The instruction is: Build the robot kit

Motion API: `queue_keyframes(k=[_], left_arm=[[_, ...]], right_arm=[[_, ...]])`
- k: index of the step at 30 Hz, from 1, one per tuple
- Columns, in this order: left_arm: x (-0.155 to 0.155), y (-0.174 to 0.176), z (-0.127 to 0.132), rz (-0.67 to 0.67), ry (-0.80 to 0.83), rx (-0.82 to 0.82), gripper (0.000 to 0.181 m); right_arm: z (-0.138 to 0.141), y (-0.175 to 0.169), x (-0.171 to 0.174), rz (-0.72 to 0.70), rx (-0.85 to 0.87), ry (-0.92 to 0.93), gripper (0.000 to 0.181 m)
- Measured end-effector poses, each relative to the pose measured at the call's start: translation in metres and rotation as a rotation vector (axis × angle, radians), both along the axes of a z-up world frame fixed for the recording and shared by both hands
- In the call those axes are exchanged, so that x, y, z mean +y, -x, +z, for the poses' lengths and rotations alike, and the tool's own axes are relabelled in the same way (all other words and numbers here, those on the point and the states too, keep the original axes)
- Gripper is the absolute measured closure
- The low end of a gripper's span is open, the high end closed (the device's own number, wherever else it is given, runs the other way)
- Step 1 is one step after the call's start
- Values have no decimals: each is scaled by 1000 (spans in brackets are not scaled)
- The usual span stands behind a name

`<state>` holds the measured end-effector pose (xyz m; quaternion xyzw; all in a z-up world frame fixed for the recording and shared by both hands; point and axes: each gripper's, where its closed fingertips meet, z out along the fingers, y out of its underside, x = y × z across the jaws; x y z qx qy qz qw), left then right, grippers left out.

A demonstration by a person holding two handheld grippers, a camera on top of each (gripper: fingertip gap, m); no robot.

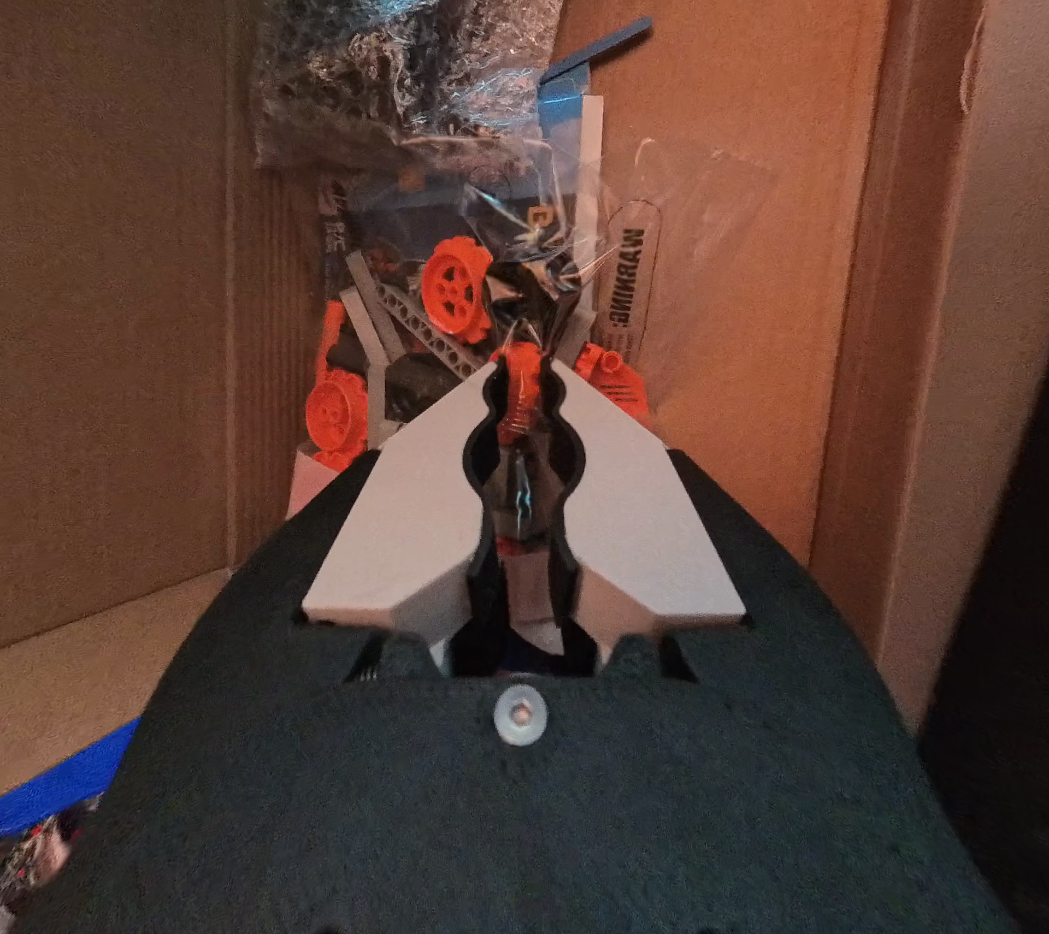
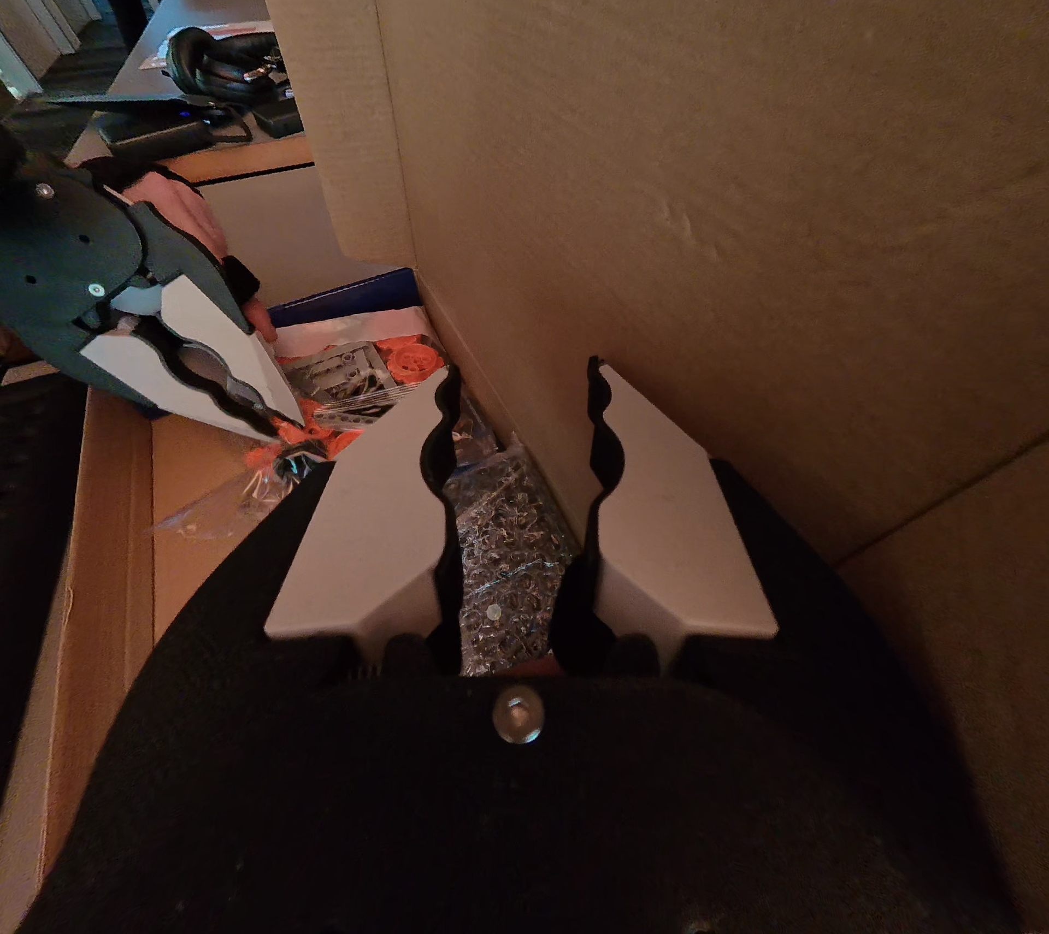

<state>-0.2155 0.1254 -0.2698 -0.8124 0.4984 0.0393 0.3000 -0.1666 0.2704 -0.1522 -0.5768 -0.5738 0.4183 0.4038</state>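
Left hand-held gripper point(image 1: 523, 367) is clamped on the clear plastic bag of orange and grey building-toy parts point(image 1: 454, 316), pinching crinkled film and an orange piece at its tips, inside the cardboard box point(image 1: 738, 169). Just ahead lies a bubble-wrap pouch point(image 1: 408, 27) against the box wall. Right hand-held gripper point(image 2: 519, 367) hangs with fingers apart, empty, over that pouch point(image 2: 511, 538), the parts bag point(image 2: 352, 384) off to its left.
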Motion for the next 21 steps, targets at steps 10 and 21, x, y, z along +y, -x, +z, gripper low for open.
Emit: queue_keyframes(k=[10, 21], left_arm=[[-20, 10, 100, -46, -190, -211, 180], [-72, 80, 195, 20, -252, -397, 181]], right_arm=[[0, 0, 0, -1, 0, 1, 138], [-3, -1, 1, -3, -7, 3, 138]])
